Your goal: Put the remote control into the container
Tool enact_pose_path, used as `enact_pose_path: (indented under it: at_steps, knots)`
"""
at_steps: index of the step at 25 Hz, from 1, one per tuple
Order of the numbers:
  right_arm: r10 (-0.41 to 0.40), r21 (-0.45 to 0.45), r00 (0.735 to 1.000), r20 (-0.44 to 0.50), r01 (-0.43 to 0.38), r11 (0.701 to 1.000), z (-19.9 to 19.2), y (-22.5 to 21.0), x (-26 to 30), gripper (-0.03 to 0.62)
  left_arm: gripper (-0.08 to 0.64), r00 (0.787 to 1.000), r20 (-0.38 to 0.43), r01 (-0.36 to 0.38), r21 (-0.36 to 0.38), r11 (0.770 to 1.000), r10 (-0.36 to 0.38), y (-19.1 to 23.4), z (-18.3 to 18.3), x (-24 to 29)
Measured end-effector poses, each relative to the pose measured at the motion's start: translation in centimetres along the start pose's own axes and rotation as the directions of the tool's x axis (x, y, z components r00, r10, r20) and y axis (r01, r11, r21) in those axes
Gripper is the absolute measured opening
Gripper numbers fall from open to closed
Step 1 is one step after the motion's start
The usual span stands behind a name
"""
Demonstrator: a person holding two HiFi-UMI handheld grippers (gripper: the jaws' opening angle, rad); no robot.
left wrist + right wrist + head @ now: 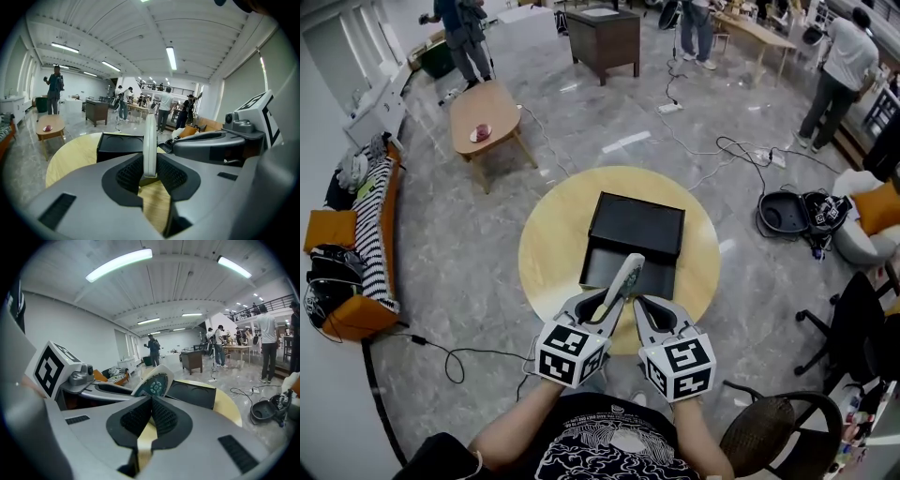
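The remote control, white with a dark button face, stands tilted up over the near edge of the black container on the round wooden table. My left gripper is shut on the remote's lower end. In the left gripper view the remote shows edge-on between the pads, with the container just beyond. My right gripper hangs close beside it on the right, shut with nothing in it. In the right gripper view its pads meet, and the remote and container lie ahead.
A low wooden coffee table and a dark cabinet stand farther back. A sofa lines the left wall. Cables and an open black bag lie on the floor at right, with chairs near me. People stand at the back.
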State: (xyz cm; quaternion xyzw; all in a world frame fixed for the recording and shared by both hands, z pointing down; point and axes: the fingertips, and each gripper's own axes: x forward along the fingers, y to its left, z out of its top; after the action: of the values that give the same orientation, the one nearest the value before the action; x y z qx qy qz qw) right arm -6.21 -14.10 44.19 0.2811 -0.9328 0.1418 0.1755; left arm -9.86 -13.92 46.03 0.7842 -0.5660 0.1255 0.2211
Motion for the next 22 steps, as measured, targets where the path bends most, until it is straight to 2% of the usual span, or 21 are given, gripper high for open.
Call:
enact_pose_path:
  at_steps: [10,15,22]
  knots:
    - [-0.07,0.045,0.998,0.003,0.069,0.997,1.0,-2.3,3.2,0.021,0.097,0.993,-0.078,0.098,0.072,0.993,-0.092,2.7,0.4,3.3]
    - [-0.103,0.07,0.995,-0.003,0.103,0.992,1.1,-3.5,4.1,0.021,0.097,0.982,-0.128,0.16,0.146,0.976,-0.141,3.1,0.4,4.9]
    - [-0.138,0.098,0.99,-0.009,0.138,0.986,1.4,-4.7,5.2,0.021,0.097,0.967,-0.187,0.212,0.203,0.956,-0.175,3.7,0.0,6.6]
